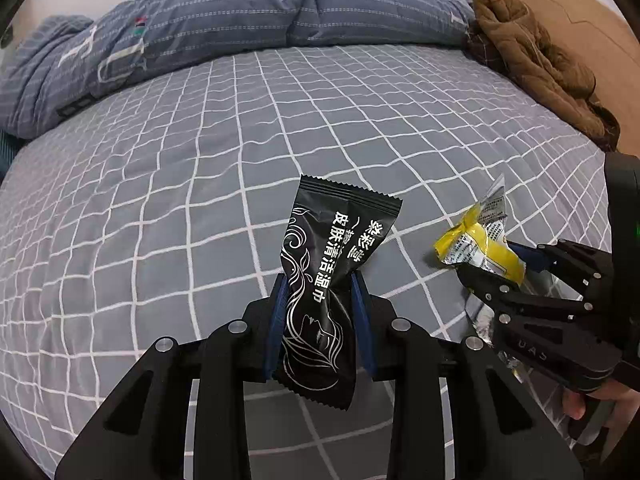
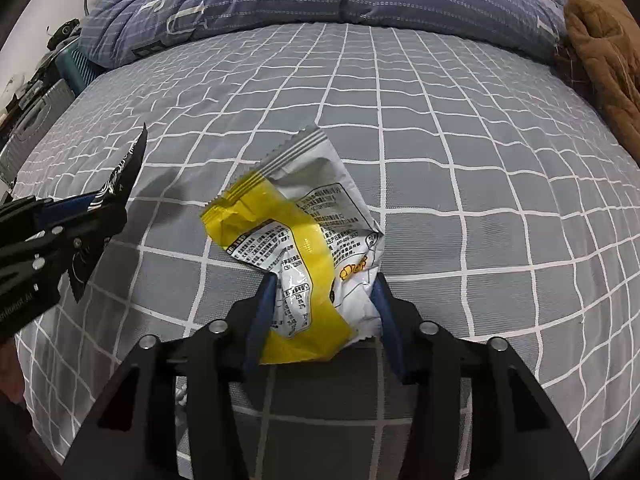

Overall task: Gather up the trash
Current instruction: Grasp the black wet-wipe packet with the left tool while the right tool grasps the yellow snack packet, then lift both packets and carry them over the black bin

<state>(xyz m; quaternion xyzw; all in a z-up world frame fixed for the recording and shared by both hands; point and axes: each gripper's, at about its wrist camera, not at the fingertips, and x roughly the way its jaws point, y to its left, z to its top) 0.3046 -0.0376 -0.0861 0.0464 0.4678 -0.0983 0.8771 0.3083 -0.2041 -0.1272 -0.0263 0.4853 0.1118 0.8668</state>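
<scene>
The black left claw point(image 1: 320, 280) with blue pads is tilted downward and clamped on a black printed wrapper point(image 1: 324, 280). The matching right claw point(image 2: 324, 280), likewise tilted, is pinched on a crumpled yellow-and-white wrapper point(image 2: 304, 248). Fingers point(image 1: 576, 404) are seen at its handle.

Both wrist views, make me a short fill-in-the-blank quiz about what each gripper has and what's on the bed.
1. The left gripper is shut on a ____ wrapper.
2. The right gripper pinches a white and ____ wrapper.
3. The grey bed sheet has a pattern of white ____.
4. Beside the quilt lies a ____ garment.

Missing words: black; yellow; squares; brown
</scene>
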